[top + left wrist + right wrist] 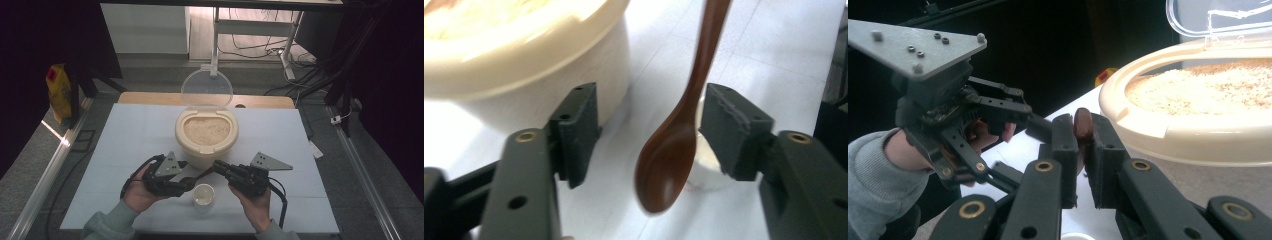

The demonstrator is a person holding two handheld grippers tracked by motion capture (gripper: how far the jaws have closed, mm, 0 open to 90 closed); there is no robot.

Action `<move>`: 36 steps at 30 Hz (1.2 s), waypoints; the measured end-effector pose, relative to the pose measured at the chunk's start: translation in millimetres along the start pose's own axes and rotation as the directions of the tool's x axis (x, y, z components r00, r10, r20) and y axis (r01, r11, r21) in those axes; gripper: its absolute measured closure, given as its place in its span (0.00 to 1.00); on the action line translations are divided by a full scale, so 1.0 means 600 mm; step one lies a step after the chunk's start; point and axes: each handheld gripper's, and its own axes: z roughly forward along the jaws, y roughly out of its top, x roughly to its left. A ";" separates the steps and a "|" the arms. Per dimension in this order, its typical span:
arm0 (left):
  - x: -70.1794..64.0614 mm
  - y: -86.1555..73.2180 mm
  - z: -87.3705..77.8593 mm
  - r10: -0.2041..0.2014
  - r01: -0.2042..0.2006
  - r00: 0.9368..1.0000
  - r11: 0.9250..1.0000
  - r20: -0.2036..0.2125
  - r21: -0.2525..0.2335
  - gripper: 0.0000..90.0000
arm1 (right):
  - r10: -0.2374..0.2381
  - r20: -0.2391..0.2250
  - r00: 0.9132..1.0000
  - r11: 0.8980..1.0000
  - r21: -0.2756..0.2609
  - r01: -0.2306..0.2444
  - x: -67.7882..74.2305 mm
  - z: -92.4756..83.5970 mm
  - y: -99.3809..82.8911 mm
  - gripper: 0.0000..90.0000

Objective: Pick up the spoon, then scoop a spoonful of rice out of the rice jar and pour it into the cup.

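Near front table edge, both hands low, forearms entering from bottom. Right gripper angled left toward tub, jaws clenched on brown spoon handle. Spoon bowl hangs between spread jaws of left gripper, untouched by either pad. Left hand cradles gripper sideways. Small white cup between grippers. Open rice tub just behind, clear lid upright.

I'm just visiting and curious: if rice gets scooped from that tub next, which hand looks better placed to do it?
Probably the right tool: it is shut on the brown spoon by its handle, beside the open rice tub. The left tool is open around the bowl end.
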 end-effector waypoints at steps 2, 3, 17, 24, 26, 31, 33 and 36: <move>0.005 -0.011 -0.007 -0.025 0.025 1.000 1.000 -0.009 -0.013 0.39 | -0.004 0.001 1.000 1.000 -0.002 0.004 -0.001 -0.003 0.001 0.93; 0.008 -0.018 -0.010 -0.036 0.035 0.999 0.999 -0.018 -0.020 0.39 | -0.004 0.001 1.000 1.000 -0.002 0.004 -0.001 -0.003 0.001 0.93; 0.052 -0.129 -0.045 -0.219 0.213 0.971 0.975 -0.095 -0.067 0.28 | -0.024 -0.010 1.000 0.998 -0.064 0.023 -0.004 -0.038 0.022 0.93; 0.059 -0.153 -0.043 -0.244 0.239 0.963 0.969 -0.115 -0.055 0.27 | -0.036 -0.016 0.999 0.992 -0.118 0.034 0.001 -0.061 0.041 0.93; 0.059 -0.154 -0.042 -0.243 0.238 0.963 0.970 -0.119 -0.052 0.27 | -0.037 -0.019 0.999 0.990 -0.133 0.035 0.002 -0.067 0.046 0.93; 0.061 -0.154 -0.040 -0.241 0.237 0.963 0.970 -0.118 -0.048 0.26 | -0.041 -0.013 0.999 0.984 -0.172 0.038 0.002 -0.081 0.061 0.93; 0.061 -0.155 -0.039 -0.240 0.237 0.964 0.971 -0.117 -0.044 0.26 | -0.031 -0.014 0.999 0.982 -0.188 0.028 -0.002 -0.086 0.066 0.93; 0.061 -0.156 -0.038 -0.240 0.237 0.964 0.971 -0.115 -0.040 0.26 | -0.038 -0.001 0.999 0.977 -0.209 0.037 -0.007 -0.092 0.075 0.93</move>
